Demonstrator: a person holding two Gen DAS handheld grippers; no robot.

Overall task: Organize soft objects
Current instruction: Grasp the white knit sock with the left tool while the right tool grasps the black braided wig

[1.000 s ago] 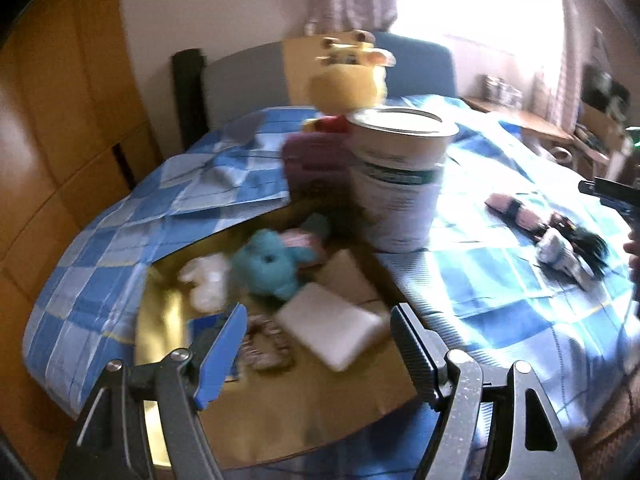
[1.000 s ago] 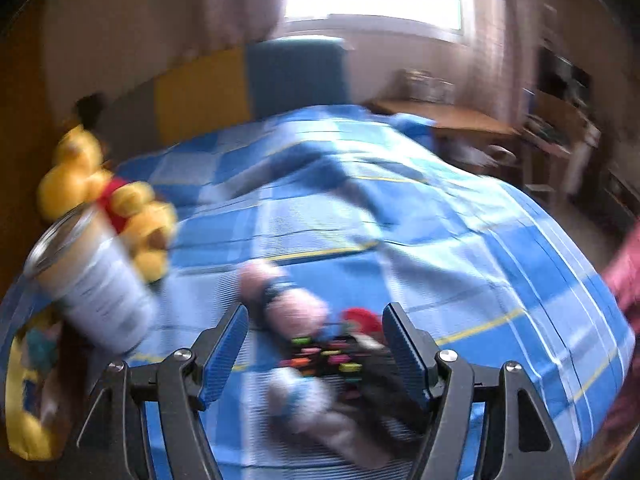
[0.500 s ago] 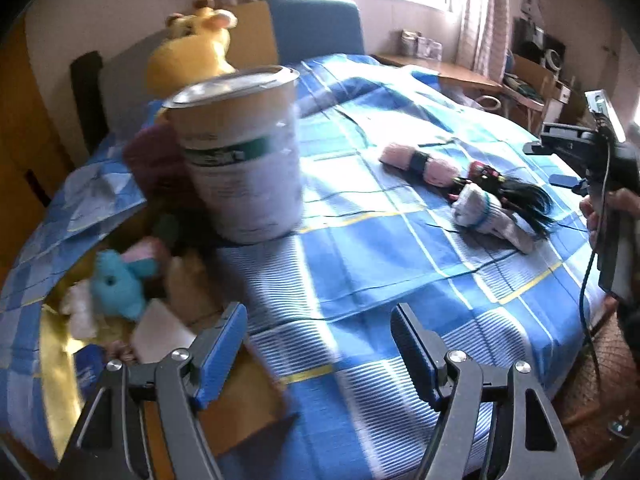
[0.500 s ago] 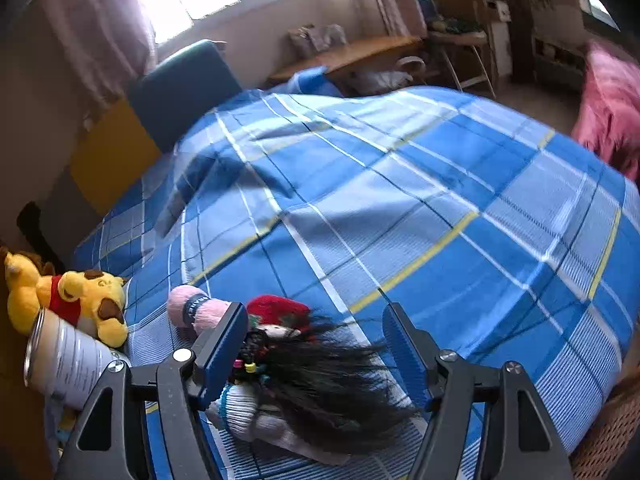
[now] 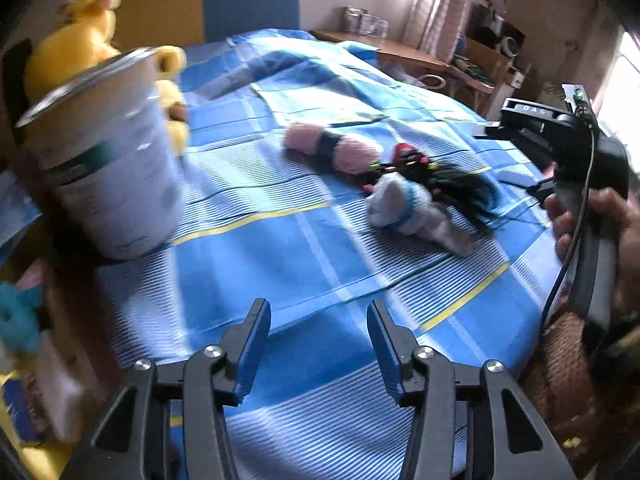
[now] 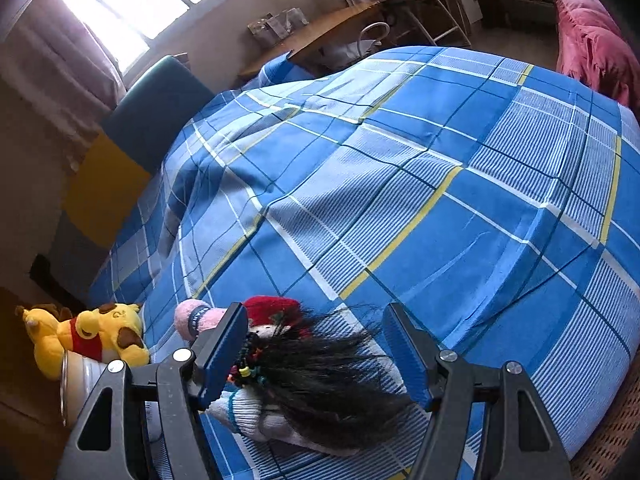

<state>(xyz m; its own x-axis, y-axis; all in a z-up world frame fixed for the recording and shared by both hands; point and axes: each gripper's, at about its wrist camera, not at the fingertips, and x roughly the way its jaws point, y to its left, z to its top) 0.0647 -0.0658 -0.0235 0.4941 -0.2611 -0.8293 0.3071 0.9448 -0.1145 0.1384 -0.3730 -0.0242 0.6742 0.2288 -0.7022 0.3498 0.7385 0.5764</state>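
Note:
A soft doll with long black hair lies on the blue checked cloth, with a pink roll and a white sock-like part beside it. My left gripper hovers over bare cloth short of the doll; its jaws are closing with nothing between them. My right gripper stands open just above the doll's hair, with its red cap beyond the left finger. The pads touch nothing. In the left wrist view a hand holds the right gripper at the right edge.
A tall tin stands at the left with a yellow plush bear behind it. A teal plush and small items lie at the far left edge. A blue and yellow chair back and a wooden desk stand behind.
The left gripper swung right, from the small soft things beside the tin to the open cloth, and its jaws narrowed. The right gripper rolled and came down over the doll.

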